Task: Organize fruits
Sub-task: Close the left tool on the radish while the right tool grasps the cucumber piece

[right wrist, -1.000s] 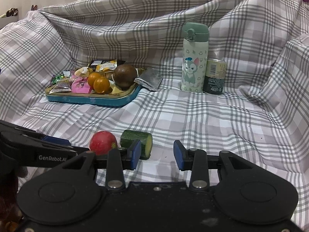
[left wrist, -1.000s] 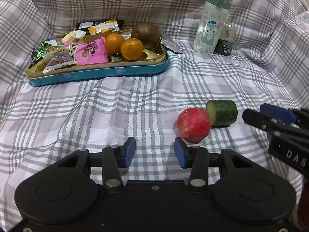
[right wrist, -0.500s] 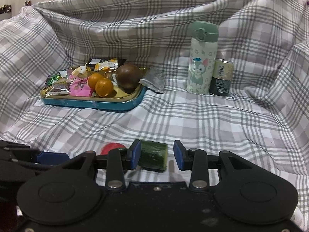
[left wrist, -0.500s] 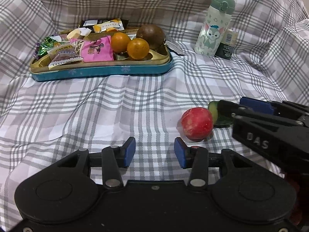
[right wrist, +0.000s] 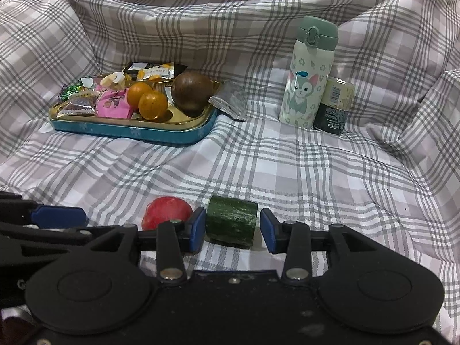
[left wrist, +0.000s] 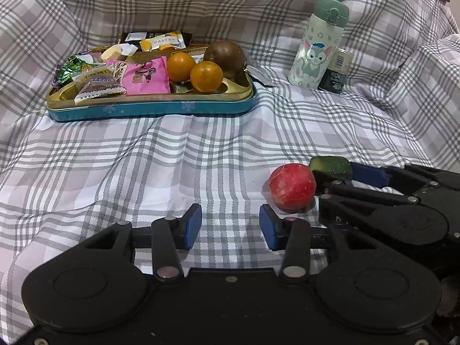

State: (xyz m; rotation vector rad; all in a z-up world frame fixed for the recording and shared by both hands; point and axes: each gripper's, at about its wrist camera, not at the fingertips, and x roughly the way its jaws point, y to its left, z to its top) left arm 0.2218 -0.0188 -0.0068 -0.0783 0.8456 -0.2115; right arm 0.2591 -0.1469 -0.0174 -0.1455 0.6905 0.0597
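A: Where's the fruit?

B: Cucumber chunk (right wrist: 231,220) lies on its side on the checked cloth (right wrist: 287,166), right between the blue pads of the right gripper (right wrist: 233,228). Jaws are opening as we speak; left pad looks to be touching or nearly touching the skin, right pad has a visible gap. Not clamped.

A: And the red one?

B: Red fruit (left wrist: 292,183) sits on the cloth just left of the cucumber, touching or nearly so (hard to tell from either view). It's just ahead of the left gripper's right pad, outside the jaws.

A: Left gripper state?

B: Left gripper (left wrist: 230,225) has its jaws apart, nothing but cloth between them.

A: Rest of the scene?

B: Teal tin tray (left wrist: 149,109) further back on the left: two oranges (left wrist: 206,76) touching each other, one brown round fruit (left wrist: 225,56) behind them, snack packets (left wrist: 146,76) filling the left part. Well right of the tray, a cat-print bottle (right wrist: 309,72) stands upright with a small dark can (right wrist: 333,106) beside it, touching.
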